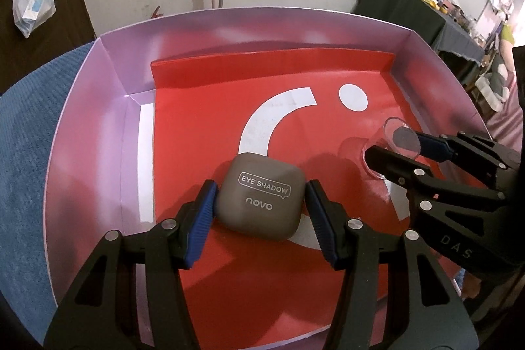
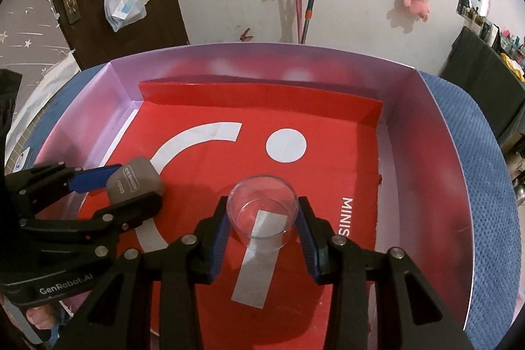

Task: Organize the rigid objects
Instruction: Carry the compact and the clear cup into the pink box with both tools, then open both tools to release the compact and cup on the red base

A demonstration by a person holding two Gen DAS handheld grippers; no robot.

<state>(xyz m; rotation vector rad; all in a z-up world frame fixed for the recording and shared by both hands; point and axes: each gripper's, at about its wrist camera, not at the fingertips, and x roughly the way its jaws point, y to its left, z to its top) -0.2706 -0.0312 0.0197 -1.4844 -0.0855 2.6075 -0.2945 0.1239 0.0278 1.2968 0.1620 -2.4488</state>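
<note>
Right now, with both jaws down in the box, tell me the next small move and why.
Probably release both. The left gripper clamps the eye shadow case and the right gripper clamps the clear cup; both items appear to rest on the red liner inside the box, apart from each other.

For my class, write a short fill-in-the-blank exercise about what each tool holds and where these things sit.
1. The left tool grips a brown case labelled EYE ____.
2. The right tool grips a clear, empty ____.
3. Both things are inside a box lined with a sheet coloured ____.
4. The box rests on a cloth coloured ____.

Missing words: SHADOW; cup; red; blue
</note>
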